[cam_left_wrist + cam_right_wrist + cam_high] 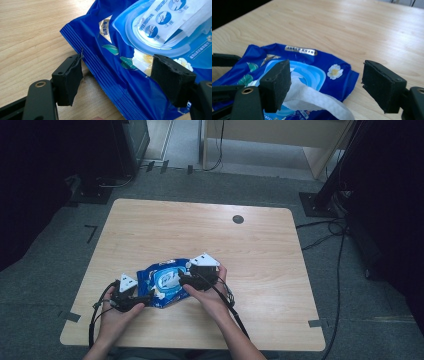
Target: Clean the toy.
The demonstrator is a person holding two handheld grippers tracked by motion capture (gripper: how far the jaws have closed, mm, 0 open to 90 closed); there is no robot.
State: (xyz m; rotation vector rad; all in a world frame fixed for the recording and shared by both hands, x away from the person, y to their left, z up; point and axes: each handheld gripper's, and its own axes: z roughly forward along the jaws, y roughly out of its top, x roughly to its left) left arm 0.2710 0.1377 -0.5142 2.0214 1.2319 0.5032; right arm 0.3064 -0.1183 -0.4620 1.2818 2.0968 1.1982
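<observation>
The blue wipes pack (162,282) lies near the table's (260,250) front edge; left gripper (116,82) pinches its crinkly end seam; right gripper (325,82) gapes, gripping nothing; the limp wipe (317,100) looks tear-prone, best pinched near its free end.

Blue wet-wipe pack (125,82) lies flat, its sealed edge between my left tongs (117,80); flap open, white wipe (312,98) pulled out beside my right tongs (325,82).
</observation>
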